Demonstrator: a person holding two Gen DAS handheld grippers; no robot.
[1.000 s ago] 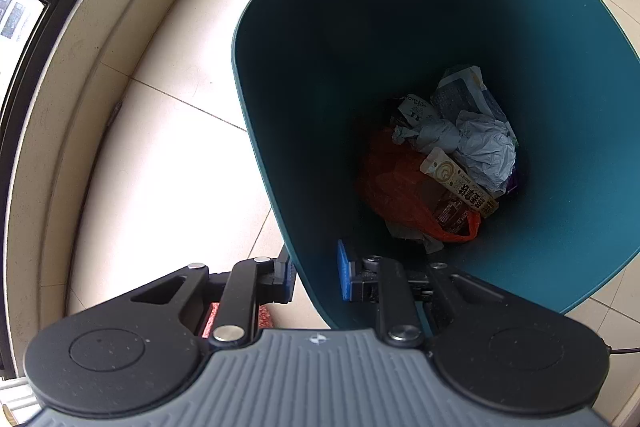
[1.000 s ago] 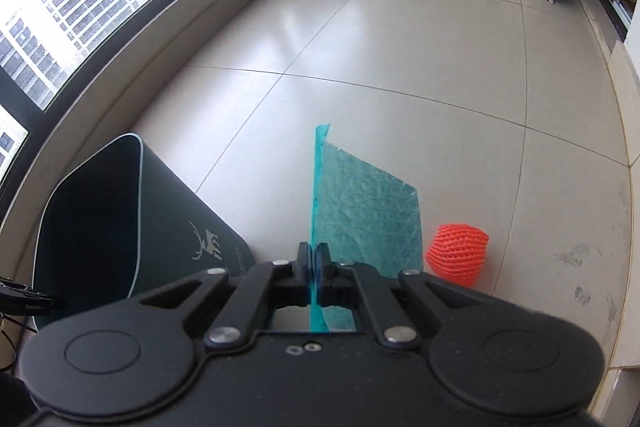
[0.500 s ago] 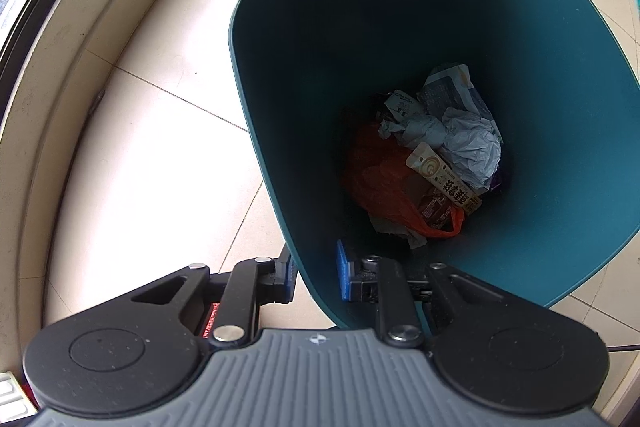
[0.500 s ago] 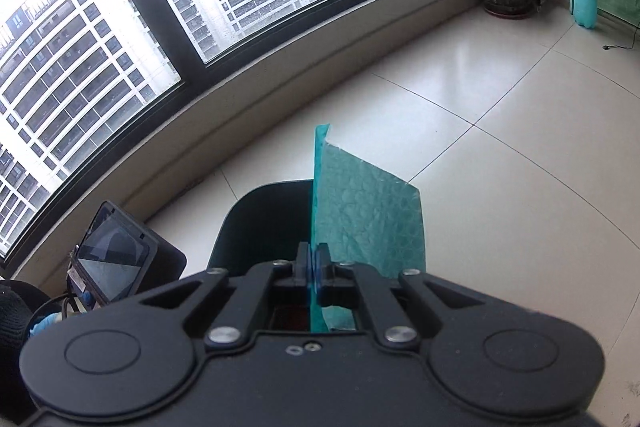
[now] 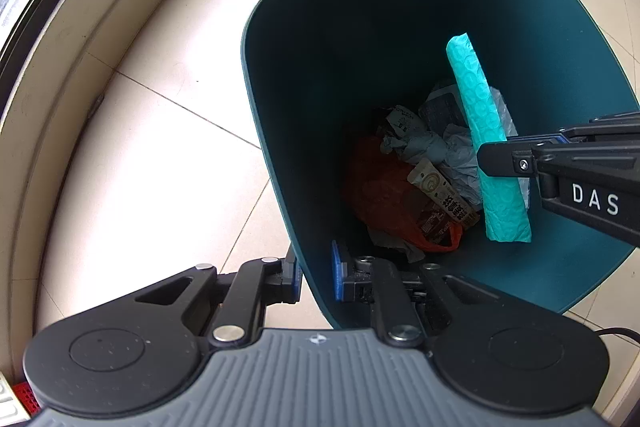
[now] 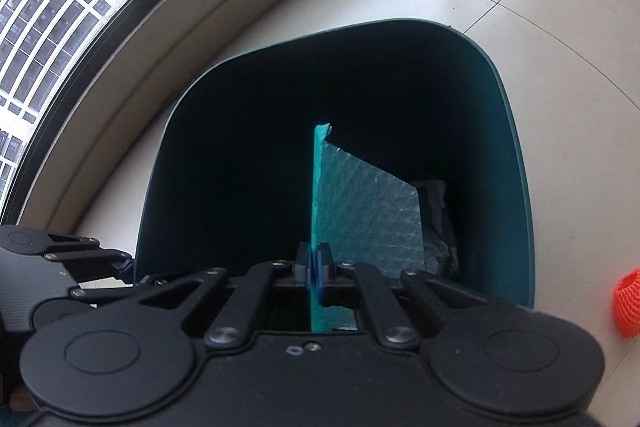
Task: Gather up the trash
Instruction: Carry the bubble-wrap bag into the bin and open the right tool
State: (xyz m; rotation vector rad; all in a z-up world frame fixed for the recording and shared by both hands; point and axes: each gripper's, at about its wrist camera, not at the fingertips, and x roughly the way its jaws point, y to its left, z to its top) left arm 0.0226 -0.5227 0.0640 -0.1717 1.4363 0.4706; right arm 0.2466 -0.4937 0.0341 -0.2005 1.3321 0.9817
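Note:
A dark teal trash bin [image 5: 256, 131] stands on the tiled floor. My left gripper [image 5: 316, 277] is shut on its near wall, one blue pad outside and one inside. At the bottom lie an orange bag [image 5: 384, 195], crumpled grey paper [image 5: 440, 147] and a snack wrapper [image 5: 444, 195]. My right gripper [image 6: 314, 265] pinches a teal bubble mailer [image 6: 360, 203] edge-on over the bin's [image 6: 516, 187] mouth; its jaws are beginning to open with the pads still on the sheet. In the left wrist view the right gripper [image 5: 496, 159] comes in from the right with the mailer [image 5: 476, 99].
An orange foam fruit net [image 6: 628, 303] lies on the floor to the right of the bin. A curved sill [image 5: 60, 67] under dark-framed windows [image 6: 60, 7] runs close behind the bin. My left gripper [image 6: 132, 267] shows at the bin's left side.
My right gripper has swung with the teal mailer from above the open floor to over the bin's mouth and tipped downward. The left gripper has stayed on the bin's wall.

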